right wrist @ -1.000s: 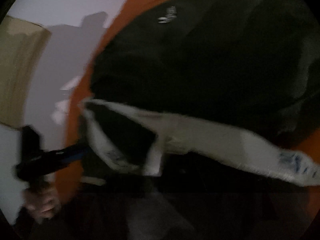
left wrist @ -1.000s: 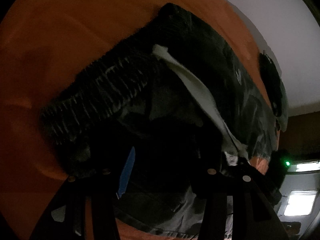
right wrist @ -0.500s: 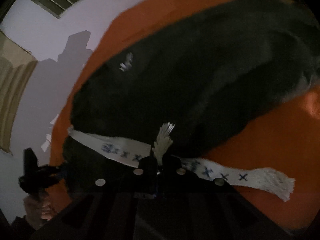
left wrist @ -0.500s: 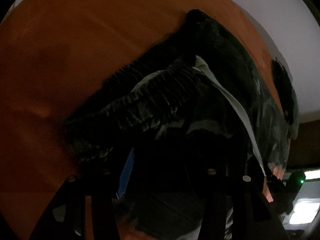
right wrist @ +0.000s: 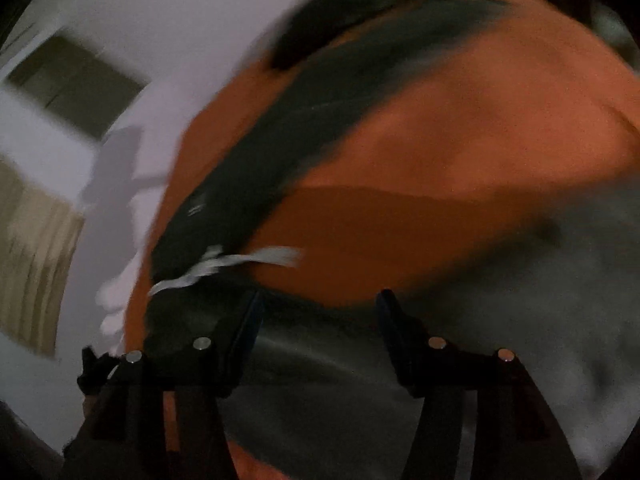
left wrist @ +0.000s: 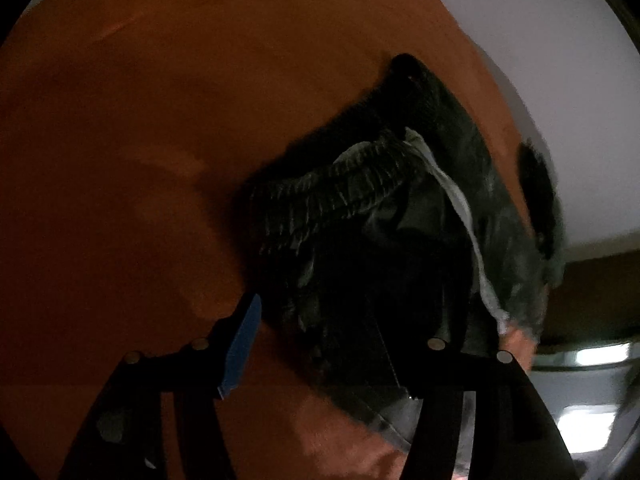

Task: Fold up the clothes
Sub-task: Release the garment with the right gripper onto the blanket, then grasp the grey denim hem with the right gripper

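1. Dark garment (left wrist: 400, 240) lies bunched on the orange cloth surface (left wrist: 160, 120), its ribbed waistband (left wrist: 340, 188) uppermost.
2. White drawstring (right wrist: 240, 260) trails off the garment's edge onto the orange.
3. Left gripper (left wrist: 344, 344): jaws opening, garment fabric between them, pads not pressing.
4. Right gripper (right wrist: 320, 316): jaws opening, nothing between them.

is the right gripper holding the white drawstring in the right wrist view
No: the right gripper has its jaws apart and opening with nothing between them, and the white drawstring lies up and to the left on the dark garment.
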### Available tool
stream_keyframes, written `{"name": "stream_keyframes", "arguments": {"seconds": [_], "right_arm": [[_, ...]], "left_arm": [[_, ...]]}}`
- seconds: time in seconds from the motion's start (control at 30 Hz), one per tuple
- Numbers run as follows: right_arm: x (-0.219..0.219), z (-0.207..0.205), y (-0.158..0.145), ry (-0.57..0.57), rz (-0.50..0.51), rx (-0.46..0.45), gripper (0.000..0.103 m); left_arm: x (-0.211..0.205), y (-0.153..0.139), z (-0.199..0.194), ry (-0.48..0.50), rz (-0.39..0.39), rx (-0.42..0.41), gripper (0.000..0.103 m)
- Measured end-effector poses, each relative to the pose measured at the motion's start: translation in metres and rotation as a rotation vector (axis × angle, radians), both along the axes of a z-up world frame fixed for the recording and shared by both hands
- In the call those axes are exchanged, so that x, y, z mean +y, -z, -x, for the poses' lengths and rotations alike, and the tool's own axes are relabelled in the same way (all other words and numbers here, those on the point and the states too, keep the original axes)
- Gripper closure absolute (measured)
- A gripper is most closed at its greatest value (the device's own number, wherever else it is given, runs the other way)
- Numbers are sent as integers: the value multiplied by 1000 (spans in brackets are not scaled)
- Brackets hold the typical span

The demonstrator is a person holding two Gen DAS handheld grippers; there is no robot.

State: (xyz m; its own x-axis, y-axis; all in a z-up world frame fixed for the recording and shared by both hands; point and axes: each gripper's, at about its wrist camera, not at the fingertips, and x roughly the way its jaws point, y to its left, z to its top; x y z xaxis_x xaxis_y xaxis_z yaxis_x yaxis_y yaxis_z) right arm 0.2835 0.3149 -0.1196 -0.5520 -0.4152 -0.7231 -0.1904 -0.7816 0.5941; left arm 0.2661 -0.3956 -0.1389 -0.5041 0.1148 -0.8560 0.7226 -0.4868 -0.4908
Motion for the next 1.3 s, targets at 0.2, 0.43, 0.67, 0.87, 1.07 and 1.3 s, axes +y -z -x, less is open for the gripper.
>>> {"name": "stream_keyframes", "arguments": {"seconds": [0.2,0.43,0.67,0.87,1.07,1.3], "right_arm": [[99,-111,28,335,2,-165,45],[154,-187,22,537,35,-210,45],[160,-186,32,554,-39,-342,45],[177,-166,51,578,-180,-416,100],[171,-210,-7,655,-151,-267,101],[179,-271,42,747,-33,-297,101]], "left_arm": [[0,33,33,-19,10,-107,44],[1,10,10,-216,62,-99,93],[-67,-38,-55,-364,143,-45,103],[-36,-22,-40,-196,-2,20,96],[-6,10,-1,-91,-79,-35,68],[-8,0,6,-30,-123,-51,67]]}}
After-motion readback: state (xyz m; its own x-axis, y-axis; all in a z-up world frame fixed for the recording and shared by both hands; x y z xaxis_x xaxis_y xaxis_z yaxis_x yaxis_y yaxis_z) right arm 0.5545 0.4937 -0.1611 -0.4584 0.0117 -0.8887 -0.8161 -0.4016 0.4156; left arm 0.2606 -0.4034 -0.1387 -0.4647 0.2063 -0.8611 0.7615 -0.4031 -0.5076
